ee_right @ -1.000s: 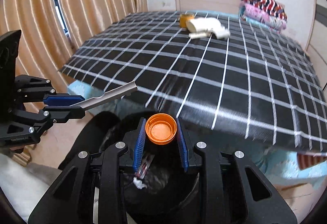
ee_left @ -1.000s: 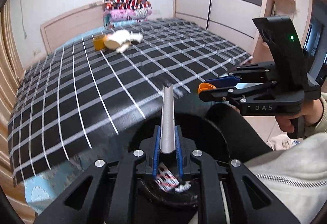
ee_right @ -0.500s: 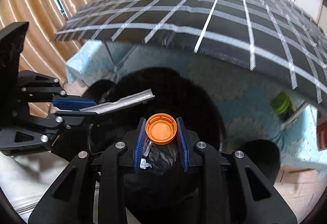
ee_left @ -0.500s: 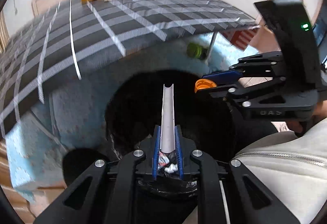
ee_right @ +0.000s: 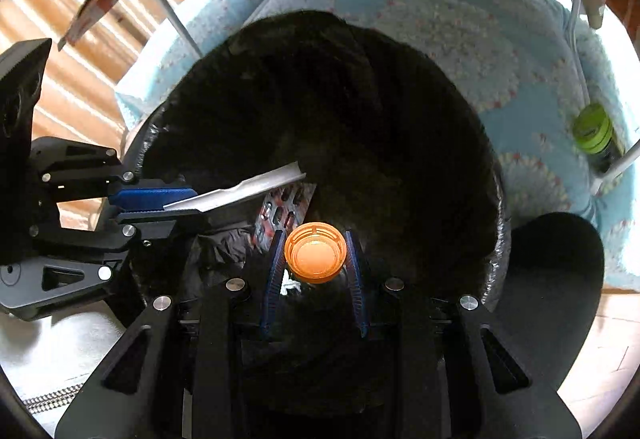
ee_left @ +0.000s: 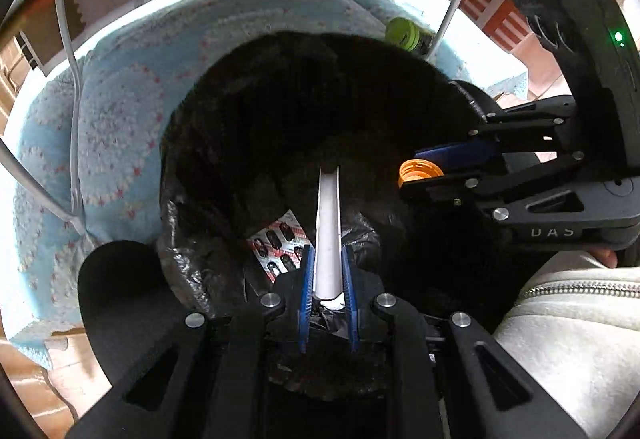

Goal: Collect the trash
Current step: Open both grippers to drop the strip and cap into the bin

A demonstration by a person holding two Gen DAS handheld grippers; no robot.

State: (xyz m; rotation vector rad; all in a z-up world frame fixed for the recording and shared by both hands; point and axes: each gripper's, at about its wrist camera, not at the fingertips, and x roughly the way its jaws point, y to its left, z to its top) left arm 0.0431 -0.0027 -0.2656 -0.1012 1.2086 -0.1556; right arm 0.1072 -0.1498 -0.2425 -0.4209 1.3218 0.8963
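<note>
Now, at the left of the right wrist view, the left gripper (ee_right: 160, 205) is pinched tight on a flat, creased white wrapper strip (ee_right: 244, 187) that juts toward the middle of the frame over the black plastic trash bag (ee_right: 400, 111); the strip looks light and bendy, so holding it near one end seems enough. Just below its tip, a silver blister pack with red print (ee_right: 284, 213) lies inside the bag. At lower centre, the right gripper (ee_right: 316, 259) stands parted a little wider than the round orange plastic bottle cap (ee_right: 315, 257) between its blue pads (ee_right: 276, 259); whether the pads touch it is unclear. Such a cap is probably light, stiff and smooth, best squeezed across its ribbed rim. At far right, a green-lidded jar (ee_right: 591, 129) stands on the pale blue patterned bedding (ee_right: 460, 19).
</note>
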